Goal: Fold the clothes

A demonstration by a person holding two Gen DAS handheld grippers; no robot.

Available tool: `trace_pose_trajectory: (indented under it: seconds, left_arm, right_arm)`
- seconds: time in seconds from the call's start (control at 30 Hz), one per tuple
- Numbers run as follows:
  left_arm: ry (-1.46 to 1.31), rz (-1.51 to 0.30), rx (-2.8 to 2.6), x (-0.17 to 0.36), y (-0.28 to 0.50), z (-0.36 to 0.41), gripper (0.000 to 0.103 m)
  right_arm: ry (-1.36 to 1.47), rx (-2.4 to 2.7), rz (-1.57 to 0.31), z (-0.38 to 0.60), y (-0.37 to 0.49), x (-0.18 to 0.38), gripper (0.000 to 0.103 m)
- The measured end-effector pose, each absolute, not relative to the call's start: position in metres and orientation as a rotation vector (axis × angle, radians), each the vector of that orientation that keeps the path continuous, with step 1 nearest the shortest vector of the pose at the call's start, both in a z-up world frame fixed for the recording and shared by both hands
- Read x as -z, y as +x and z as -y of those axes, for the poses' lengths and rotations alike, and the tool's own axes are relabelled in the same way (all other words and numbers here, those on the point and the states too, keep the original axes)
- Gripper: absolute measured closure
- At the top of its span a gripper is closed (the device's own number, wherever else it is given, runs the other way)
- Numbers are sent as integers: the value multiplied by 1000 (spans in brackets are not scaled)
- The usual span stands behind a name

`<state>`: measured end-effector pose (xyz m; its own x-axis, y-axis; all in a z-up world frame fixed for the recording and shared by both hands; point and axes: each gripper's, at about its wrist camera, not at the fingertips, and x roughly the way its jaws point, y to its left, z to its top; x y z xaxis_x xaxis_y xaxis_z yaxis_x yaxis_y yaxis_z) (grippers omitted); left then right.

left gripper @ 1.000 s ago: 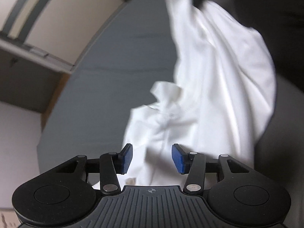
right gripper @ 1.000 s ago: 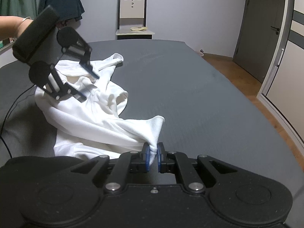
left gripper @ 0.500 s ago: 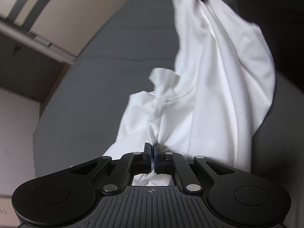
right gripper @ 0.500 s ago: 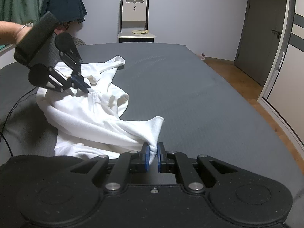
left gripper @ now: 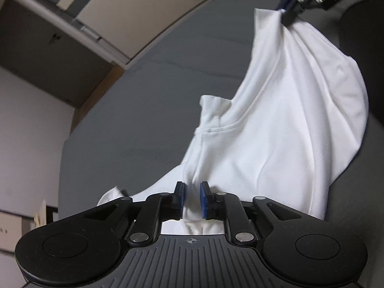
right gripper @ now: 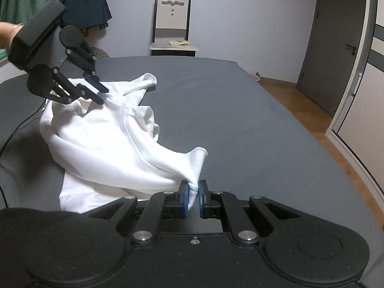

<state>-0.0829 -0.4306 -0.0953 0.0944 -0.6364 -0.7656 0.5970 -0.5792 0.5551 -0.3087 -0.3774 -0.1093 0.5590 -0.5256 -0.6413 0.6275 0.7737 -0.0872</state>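
White garment [right gripper: 115,144] stretched above the grey bed [right gripper: 240,124]; left gripper [left gripper: 192,198] and right gripper [right gripper: 192,198] each have jaws clamped on a bunched fold.

Dark grey bed [right gripper: 216,110] — crumpled white shirt [right gripper: 108,141] lying on it.

The left gripper [left gripper: 191,198] and right gripper [right gripper: 193,198] each pinch cloth (blue pads nearly together), held well apart.
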Motion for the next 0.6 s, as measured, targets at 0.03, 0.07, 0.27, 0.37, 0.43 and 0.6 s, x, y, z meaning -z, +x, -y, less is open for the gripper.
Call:
trace_pose_trajectory:
  seconds: [0.03,0.07,0.27,0.37,0.43,0.6]
  left_arm:
    - [1429,42,1663,91,-85,431,70]
    - [1427,43,1669,86,-87,431,59]
    - [1381,126,1716,74,-88,433,4]
    - [1365,151,1750,74,-90,434,7]
    - [1399,138,1769,77,-93,441,31]
    - [1521,93,1802,88,-103,466,54]
  right_arm:
    - [157,681,-703,377,-309,109,96]
    - [158,681,-703,376,-310,109,96]
    - [169,681,-703,375,-311,108,96]
    - [171,680,-705,375,-310,109,96]
    - [169,679,-705,375,-310,109,95]
    - [166,676,-695,373,-311,108,95]
